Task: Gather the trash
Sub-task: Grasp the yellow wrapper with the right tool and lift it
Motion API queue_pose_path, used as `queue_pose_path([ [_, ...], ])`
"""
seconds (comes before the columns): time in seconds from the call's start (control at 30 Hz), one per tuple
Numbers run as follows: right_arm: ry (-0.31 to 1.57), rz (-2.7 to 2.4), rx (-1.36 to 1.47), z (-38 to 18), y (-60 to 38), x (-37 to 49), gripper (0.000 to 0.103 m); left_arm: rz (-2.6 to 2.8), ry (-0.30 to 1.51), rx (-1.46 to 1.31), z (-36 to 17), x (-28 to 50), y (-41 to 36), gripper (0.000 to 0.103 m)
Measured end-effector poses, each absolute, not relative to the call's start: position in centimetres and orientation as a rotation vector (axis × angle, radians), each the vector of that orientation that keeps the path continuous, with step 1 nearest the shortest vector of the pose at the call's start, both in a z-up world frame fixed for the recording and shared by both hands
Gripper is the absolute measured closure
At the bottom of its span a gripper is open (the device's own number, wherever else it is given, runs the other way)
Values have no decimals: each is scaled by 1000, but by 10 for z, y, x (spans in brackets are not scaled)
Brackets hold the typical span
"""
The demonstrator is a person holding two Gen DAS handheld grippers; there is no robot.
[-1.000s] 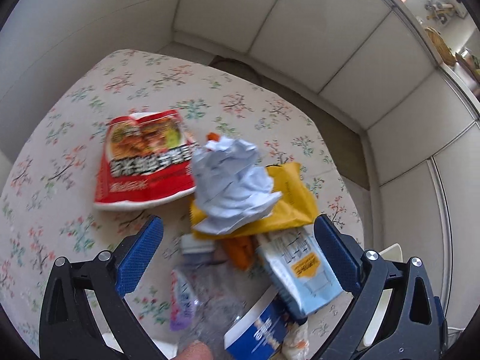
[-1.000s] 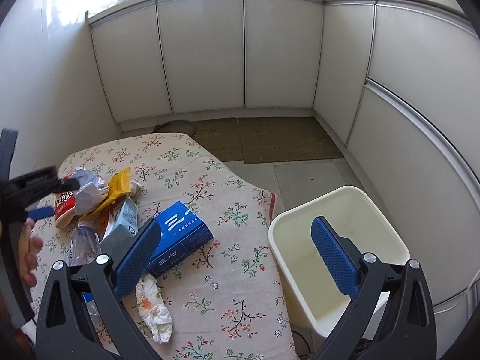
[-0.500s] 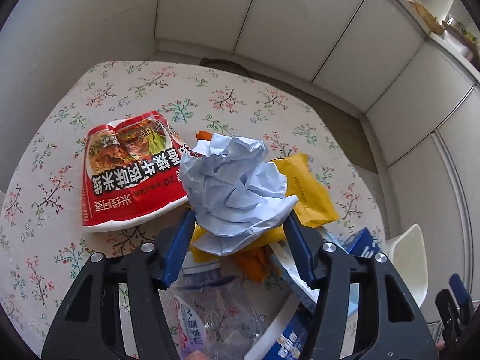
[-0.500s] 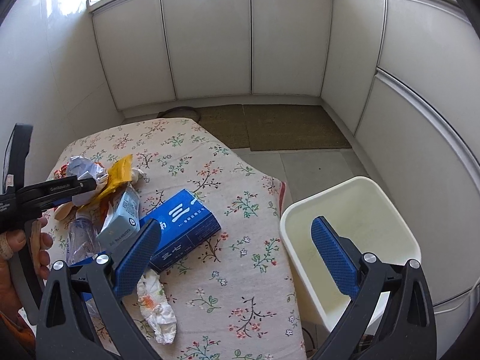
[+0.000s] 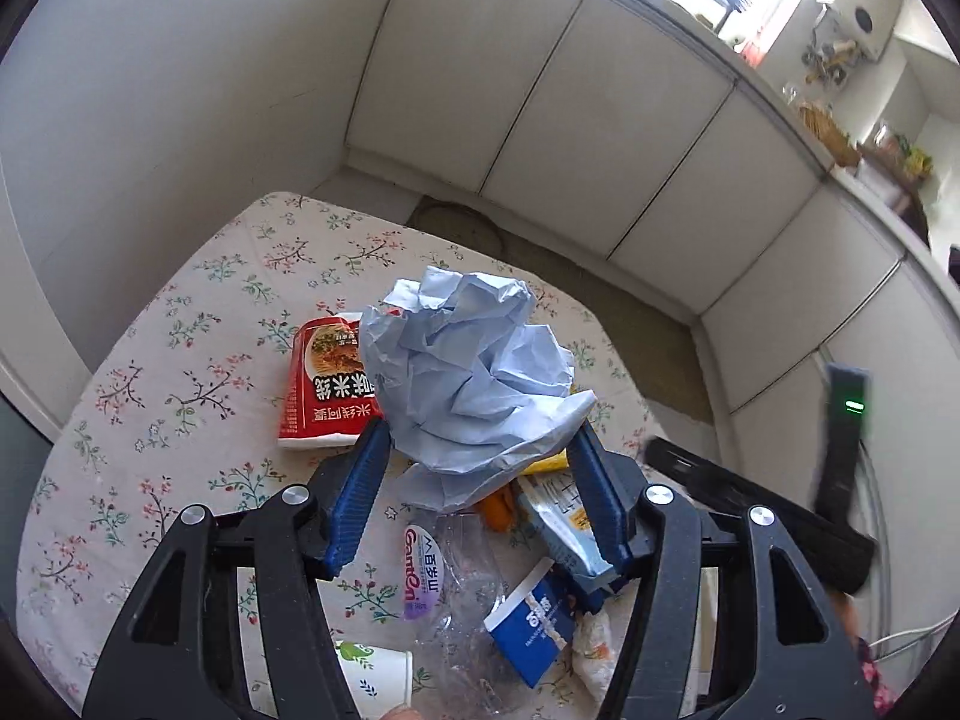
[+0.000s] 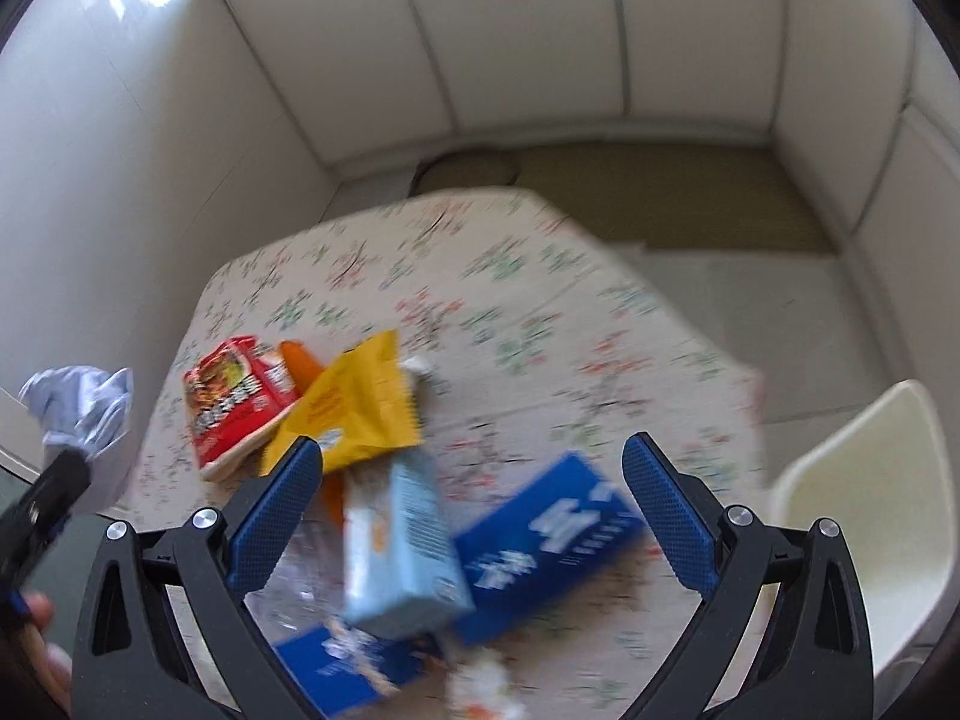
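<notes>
Pale blue crumpled paper; red noodle packet; yellow wrapper; floral tablecloth

1. The left gripper, wide open a second earlier, closed its jaws onto the crumpled paper ball and gripped it from both sides.
2. The paper ball, which had lain on the yellow wrapper, was lifted clear of the table; in the right wrist view it hung off to the left, above the table's edge.
3. The yellow wrapper was left uncovered on top of the pile.
4. The right gripper, its jaws wide apart, swung away from the white bin and dipped toward the pale blue carton and the blue box, blurring its view.
</notes>
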State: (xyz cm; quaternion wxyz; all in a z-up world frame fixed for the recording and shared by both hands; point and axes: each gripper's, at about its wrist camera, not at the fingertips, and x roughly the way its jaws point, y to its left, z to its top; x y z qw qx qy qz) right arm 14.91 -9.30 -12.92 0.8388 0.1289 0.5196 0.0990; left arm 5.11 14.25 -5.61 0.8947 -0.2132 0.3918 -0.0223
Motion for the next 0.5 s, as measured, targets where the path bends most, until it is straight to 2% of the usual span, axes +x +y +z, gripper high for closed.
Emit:
queue_pose_path([
  [0.23,1177,238,358,-165,-63,189,7,-80,822,-506,-59,54,155,45],
  [0.3,1177,268,329,-170,-52,192,18,-84,830,-518,-63,56,159,45],
  [0.33,1186,284,298,-173,-46,193,35,-81,835,-527,-64,57,161,45],
  [0.37,1204,302,257,-176,-39,193,57,-79,837,-534,-66,58,163,45],
  [0.43,1221,309,213,-181,-31,192,77,-68,842,-549,-68,59,167,45],
  [0.47,1207,311,210,-179,-31,189,84,-64,841,-552,-68,59,168,45],
  [0.5,1175,321,213,-175,-31,184,86,-59,839,-555,-68,58,169,45],
])
